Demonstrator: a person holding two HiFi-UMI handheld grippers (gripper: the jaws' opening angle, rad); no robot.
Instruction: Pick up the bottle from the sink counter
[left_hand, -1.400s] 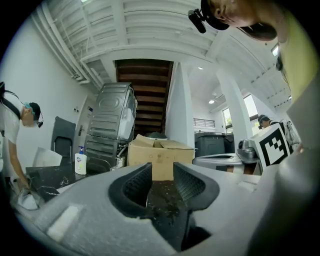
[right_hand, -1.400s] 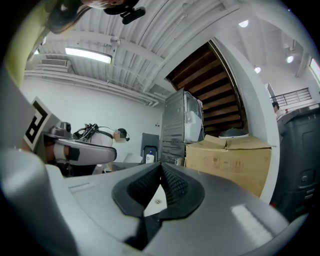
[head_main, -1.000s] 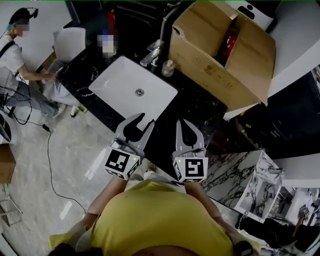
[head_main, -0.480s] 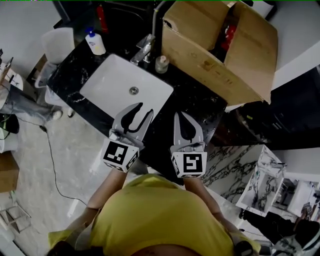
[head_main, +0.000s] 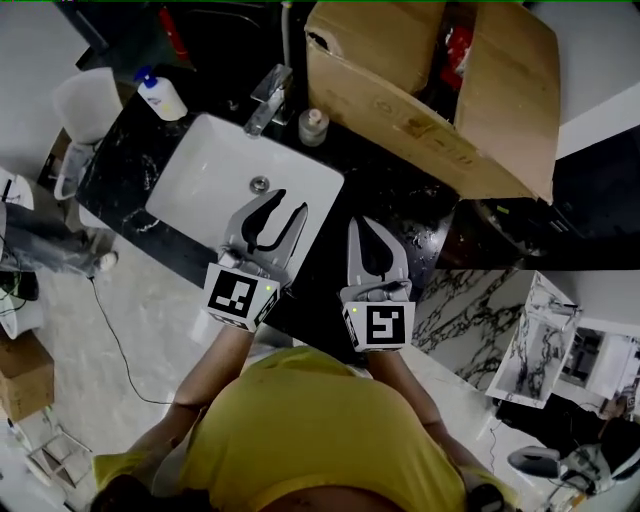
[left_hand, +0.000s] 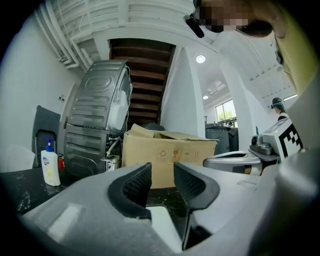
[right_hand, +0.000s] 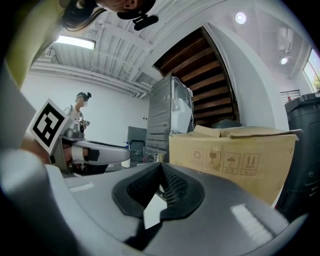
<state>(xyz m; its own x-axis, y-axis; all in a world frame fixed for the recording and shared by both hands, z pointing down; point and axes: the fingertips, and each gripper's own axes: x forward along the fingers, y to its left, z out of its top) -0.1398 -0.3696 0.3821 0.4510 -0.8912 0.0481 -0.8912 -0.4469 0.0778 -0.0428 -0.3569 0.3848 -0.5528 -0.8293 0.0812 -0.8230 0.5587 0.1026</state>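
The bottle (head_main: 160, 97), white with a blue pump, stands upright at the far left corner of the black sink counter (head_main: 395, 205); in the left gripper view the bottle (left_hand: 50, 166) appears far off at the left. My left gripper (head_main: 287, 203) hovers over the near edge of the white basin (head_main: 215, 170), jaws open with nothing between them (left_hand: 162, 175). My right gripper (head_main: 360, 222) is over the dark counter right of the basin, with its jaws shut and empty (right_hand: 161, 169). Both grippers are well short of the bottle.
A faucet (head_main: 268, 95) and a small round jar (head_main: 313, 126) stand behind the basin. A large open cardboard box (head_main: 430, 90) fills the counter's right side. A white bin (head_main: 88, 100) stands left of the counter. A person stands in the background (right_hand: 80, 107).
Both grippers have moved forward toward the counter; the left one now reaches over the basin's near rim. The bottle and counter have slid left and down in the head view.
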